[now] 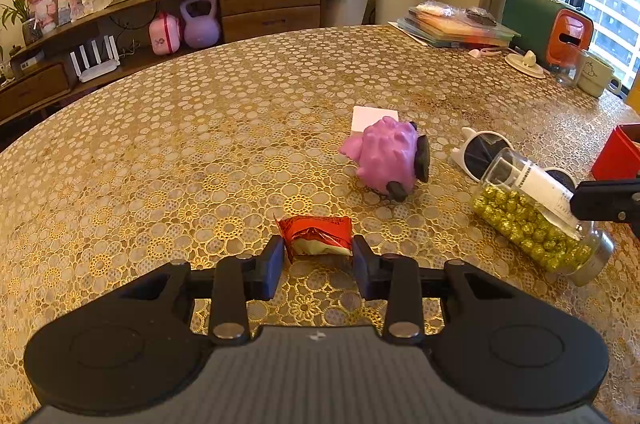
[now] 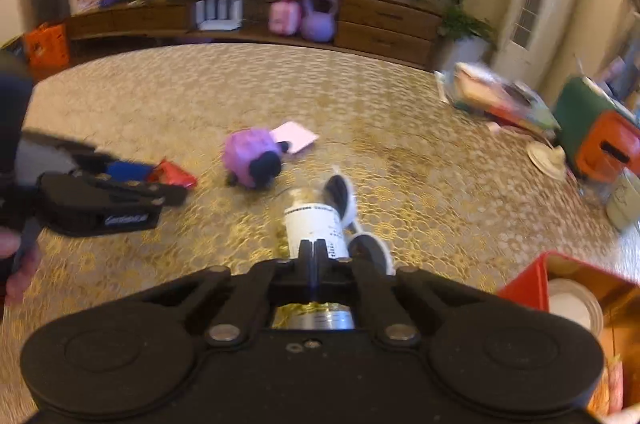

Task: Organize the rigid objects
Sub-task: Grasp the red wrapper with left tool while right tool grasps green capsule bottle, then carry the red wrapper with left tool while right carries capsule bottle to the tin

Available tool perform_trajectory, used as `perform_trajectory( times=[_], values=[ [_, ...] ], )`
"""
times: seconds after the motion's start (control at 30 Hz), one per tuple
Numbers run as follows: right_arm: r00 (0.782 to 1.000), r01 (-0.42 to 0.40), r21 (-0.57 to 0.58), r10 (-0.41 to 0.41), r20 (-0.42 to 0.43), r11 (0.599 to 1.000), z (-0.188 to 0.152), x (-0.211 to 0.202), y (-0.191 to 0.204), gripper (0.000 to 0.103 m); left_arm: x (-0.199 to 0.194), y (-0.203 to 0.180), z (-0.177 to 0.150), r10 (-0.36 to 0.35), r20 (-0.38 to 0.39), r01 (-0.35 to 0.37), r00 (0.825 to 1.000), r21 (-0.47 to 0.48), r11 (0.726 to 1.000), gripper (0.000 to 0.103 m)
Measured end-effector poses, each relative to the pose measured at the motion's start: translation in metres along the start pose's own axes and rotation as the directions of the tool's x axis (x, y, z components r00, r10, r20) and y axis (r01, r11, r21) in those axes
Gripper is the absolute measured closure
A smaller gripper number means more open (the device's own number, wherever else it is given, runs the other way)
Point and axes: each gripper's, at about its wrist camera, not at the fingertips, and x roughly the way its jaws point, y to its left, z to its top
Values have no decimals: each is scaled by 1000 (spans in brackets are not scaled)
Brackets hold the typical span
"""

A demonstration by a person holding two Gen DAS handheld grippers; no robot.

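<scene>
My left gripper (image 1: 318, 249) is open, its jaws on either side of a red snack packet (image 1: 316, 235) lying on the table; whether the pads touch it I cannot tell. The packet also shows in the blurred right wrist view (image 2: 172, 176). My right gripper (image 2: 313, 250) is shut and empty, just above a glass jar of gold beads (image 2: 316, 224) lying on its side. The jar also shows in the left wrist view (image 1: 532, 216). A purple toy (image 1: 386, 156) lies mid-table, in front of a white card (image 1: 374, 119). White sunglasses (image 1: 480, 150) lie behind the jar.
A red box (image 2: 532, 284) stands at the right, holding a white round thing. Books (image 1: 452, 24), an orange and green case (image 1: 556, 28), a mug (image 1: 596, 76) and a small dish (image 1: 524, 64) crowd the far right of the patterned tablecloth (image 1: 180, 144).
</scene>
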Motion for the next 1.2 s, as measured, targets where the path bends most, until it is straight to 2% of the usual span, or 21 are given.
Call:
perform_trajectory(
  times=[0.2, 0.4, 0.53, 0.77, 0.93, 1.07, 1.2],
  values=[
    [999, -36, 39, 37, -23, 999, 1, 4, -10, 69, -8, -5, 0, -10, 14, 10, 1000, 18, 1000, 67],
    [999, -22, 40, 23, -41, 999, 1, 16, -12, 54, -6, -6, 0, -24, 11, 24, 1000, 14, 1000, 67],
    [998, -22, 3, 22, -54, 1000, 1, 25, -6, 38, -3, -6, -1, -34, 7, 34, 999, 11, 999, 67],
    [997, 44, -84, -50, -66, 995, 3, 37, 10, 37, 0, -5, -3, -38, 3, 38, 999, 2, 999, 67],
    [988, 128, -158, -140, -64, 979, -1, 42, 21, 49, 1, -4, -3, -36, 1, 36, 999, -1, 999, 67],
    [989, 124, -142, -134, -63, 982, -2, 41, 19, 50, 1, -4, -3, -35, 2, 35, 999, -2, 999, 67],
    [994, 76, -43, -79, -71, 996, -3, 34, 9, 51, -3, -6, -3, -42, 3, 42, 999, 0, 999, 67]
  ],
)
